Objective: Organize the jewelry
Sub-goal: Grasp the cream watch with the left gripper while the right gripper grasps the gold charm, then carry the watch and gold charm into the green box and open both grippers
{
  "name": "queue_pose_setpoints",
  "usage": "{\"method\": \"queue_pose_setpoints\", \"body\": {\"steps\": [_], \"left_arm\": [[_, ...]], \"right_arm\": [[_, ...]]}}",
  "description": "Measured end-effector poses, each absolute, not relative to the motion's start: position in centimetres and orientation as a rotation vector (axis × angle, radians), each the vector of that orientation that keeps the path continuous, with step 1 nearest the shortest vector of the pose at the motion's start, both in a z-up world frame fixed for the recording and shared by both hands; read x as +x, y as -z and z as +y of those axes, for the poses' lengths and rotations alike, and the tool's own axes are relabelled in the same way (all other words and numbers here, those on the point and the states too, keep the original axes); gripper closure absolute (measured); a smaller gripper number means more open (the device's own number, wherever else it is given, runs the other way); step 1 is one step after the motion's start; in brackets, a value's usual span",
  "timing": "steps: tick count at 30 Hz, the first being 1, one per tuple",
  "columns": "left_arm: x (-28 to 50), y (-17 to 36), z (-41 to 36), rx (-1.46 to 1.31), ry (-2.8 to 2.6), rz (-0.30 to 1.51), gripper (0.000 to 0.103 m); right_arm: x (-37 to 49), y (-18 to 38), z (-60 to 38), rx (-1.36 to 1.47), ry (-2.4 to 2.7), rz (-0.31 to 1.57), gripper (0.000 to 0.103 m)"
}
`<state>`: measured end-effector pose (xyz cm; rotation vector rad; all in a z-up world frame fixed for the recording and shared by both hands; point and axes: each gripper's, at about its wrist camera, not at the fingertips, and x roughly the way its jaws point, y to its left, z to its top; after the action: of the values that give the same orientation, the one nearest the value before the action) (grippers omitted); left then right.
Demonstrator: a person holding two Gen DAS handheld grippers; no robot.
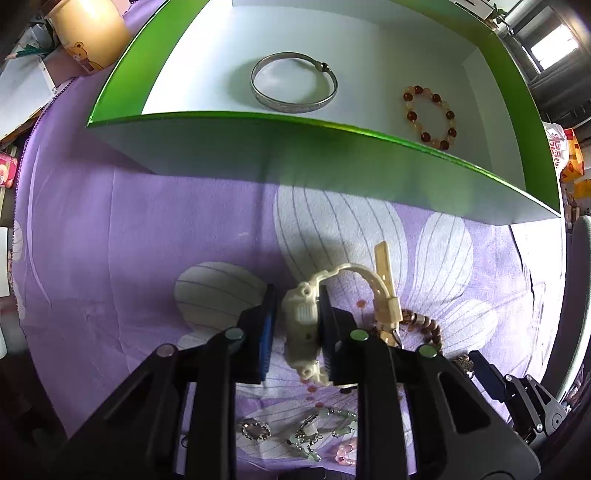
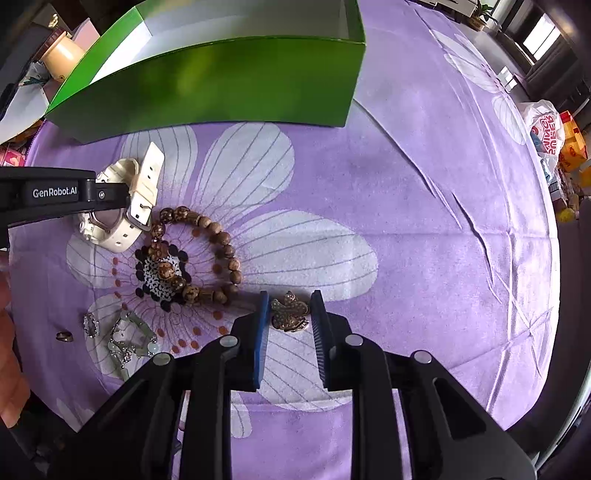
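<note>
A cream plastic watch [image 1: 301, 321] stands on its side on the purple flowered cloth. My left gripper [image 1: 297, 317] points down over it and is shut on its case, with the strap arching away to the right. A gold patterned brooch [image 2: 290, 314] lies between the pads of my right gripper [image 2: 289, 306]; a thin sliver of cloth shows on each side, so the jaws stand open around it. The green box [image 1: 221, 120] behind holds a silver bangle [image 1: 288, 105] and an amber bead bracelet [image 1: 412, 116].
A brown wooden bead bracelet [image 2: 221, 238] lies between the watch and the brooch. A small ring [image 2: 90, 325], a tiny clasp [image 2: 63, 336] and a silver chain with pale green stones [image 2: 129, 339] lie near the front left. A cream jar [image 1: 88, 33] stands past the box.
</note>
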<state>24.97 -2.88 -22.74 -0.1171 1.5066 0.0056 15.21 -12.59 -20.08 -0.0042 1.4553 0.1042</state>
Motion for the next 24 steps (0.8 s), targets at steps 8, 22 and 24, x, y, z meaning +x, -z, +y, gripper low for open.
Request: {"method": "queue_pose_setpoints", "body": {"steps": [8,22,24], "left_arm": [[24.8,22.5,-2.2,-0.163,0.028,1.518,0.085],[24.0,18.3,0.2,-0.181,0.038,1.479,0.085],[23.2,18.6,0.4,-0.185,0.040,1.467,0.085]], "right_arm": [[14.7,19.0,-11.3,-0.024,-0.130,1.435,0.081],[13.7,15.5,-12.1,-0.027,-0.166,1.393,0.081],[13.7,15.0,-12.2,-0.026,-0.172,1.386,0.081]]}}
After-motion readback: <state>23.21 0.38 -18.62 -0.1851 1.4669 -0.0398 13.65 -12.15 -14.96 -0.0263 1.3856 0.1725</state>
